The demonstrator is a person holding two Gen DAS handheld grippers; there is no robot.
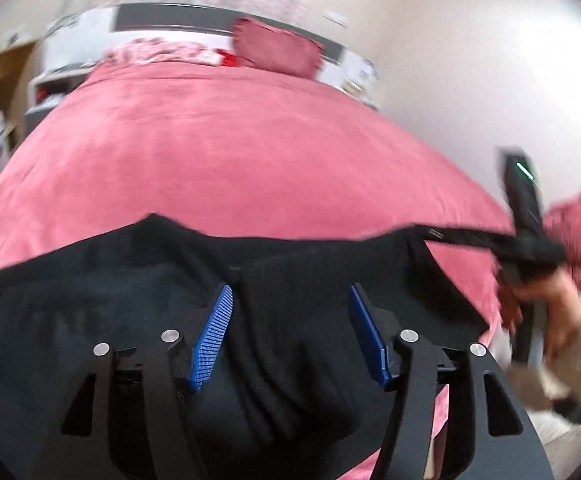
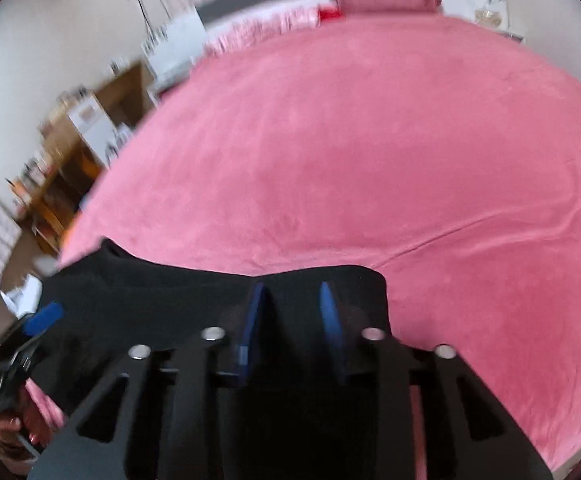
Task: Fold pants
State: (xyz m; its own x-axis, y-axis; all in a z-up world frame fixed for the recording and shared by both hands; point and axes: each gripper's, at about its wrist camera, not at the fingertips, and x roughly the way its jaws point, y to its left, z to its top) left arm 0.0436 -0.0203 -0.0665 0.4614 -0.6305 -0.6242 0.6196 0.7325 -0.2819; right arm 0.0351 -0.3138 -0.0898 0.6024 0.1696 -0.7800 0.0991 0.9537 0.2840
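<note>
Black knit pants point(image 1: 290, 320) lie bunched at the near edge of the bed, under both claws. The left claw point(image 1: 290, 300) is spread wide, its blue ribbed pads point(image 1: 210, 340) clear of the dark cloth below and between them. The right claw point(image 2: 292, 300) stands narrowly parted over the pants' far edge; whether its pads pinch the fabric I cannot tell. A pink plush bedspread point(image 2: 350, 152) covers the bed beyond. Further off, a pink pillow point(image 1: 276, 50) leans on a grey headboard point(image 1: 178, 20), with blurred wooden shelves point(image 2: 62, 176) and white walls behind.
</note>
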